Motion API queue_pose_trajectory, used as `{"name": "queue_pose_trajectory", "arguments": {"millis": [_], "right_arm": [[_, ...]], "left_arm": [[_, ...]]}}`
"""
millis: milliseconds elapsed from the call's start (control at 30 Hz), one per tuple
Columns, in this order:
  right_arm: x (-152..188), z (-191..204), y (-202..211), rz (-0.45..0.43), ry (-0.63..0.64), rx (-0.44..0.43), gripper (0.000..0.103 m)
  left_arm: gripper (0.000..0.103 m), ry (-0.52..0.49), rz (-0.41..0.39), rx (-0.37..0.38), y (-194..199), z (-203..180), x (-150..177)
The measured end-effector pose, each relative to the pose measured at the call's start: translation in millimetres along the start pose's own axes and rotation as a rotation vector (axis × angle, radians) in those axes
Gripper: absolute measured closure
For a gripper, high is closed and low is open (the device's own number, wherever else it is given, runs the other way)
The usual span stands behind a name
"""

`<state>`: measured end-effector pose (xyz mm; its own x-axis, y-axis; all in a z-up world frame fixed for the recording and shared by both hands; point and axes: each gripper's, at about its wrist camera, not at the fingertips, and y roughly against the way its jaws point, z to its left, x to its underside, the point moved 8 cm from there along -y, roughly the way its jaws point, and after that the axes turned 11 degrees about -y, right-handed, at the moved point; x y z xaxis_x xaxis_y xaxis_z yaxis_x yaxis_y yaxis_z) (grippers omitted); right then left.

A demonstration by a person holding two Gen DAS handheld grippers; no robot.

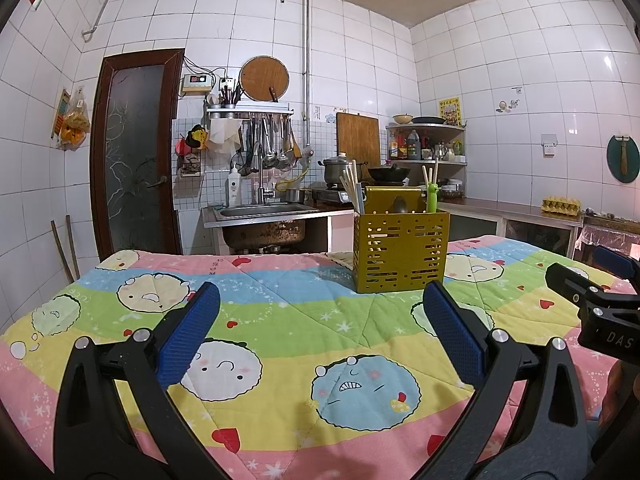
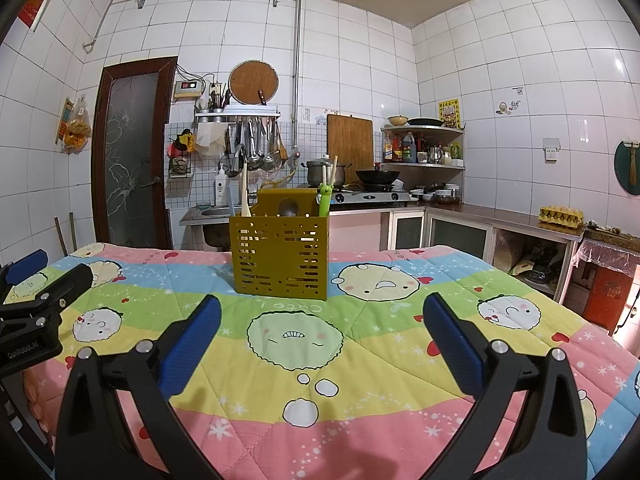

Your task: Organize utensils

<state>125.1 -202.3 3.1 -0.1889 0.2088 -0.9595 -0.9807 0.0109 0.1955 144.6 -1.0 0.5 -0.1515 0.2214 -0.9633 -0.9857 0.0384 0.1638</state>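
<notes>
A mustard-yellow slotted utensil holder (image 1: 400, 254) stands upright on the cartoon quilt (image 1: 280, 320), also in the right wrist view (image 2: 280, 256). It holds pale chopsticks (image 1: 352, 188), a metal spoon (image 1: 400, 204) and a green utensil (image 1: 432, 196). My left gripper (image 1: 320, 332) is open and empty, low over the quilt, short of the holder. My right gripper (image 2: 322, 340) is open and empty too. Each gripper shows at the edge of the other's view, the right one (image 1: 592, 296) and the left one (image 2: 36, 292).
The quilt (image 2: 360, 360) covers the whole table. Behind it are a steel sink (image 1: 264, 212), a stove with pot and wok (image 2: 360, 184), a corner shelf with bottles (image 2: 420, 148), an egg tray (image 2: 560, 216) and a dark door (image 1: 136, 152).
</notes>
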Motion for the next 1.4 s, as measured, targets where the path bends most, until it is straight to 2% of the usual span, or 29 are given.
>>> {"name": "queue_pose_trajectory", "arguments": {"millis": [1400], "right_arm": [[-2.2, -0.2, 1.7, 0.001, -0.004, 0.003, 0.004]], "left_arm": [[0.005, -0.012, -0.013, -0.005, 0.7, 2.0, -5.0]]}}
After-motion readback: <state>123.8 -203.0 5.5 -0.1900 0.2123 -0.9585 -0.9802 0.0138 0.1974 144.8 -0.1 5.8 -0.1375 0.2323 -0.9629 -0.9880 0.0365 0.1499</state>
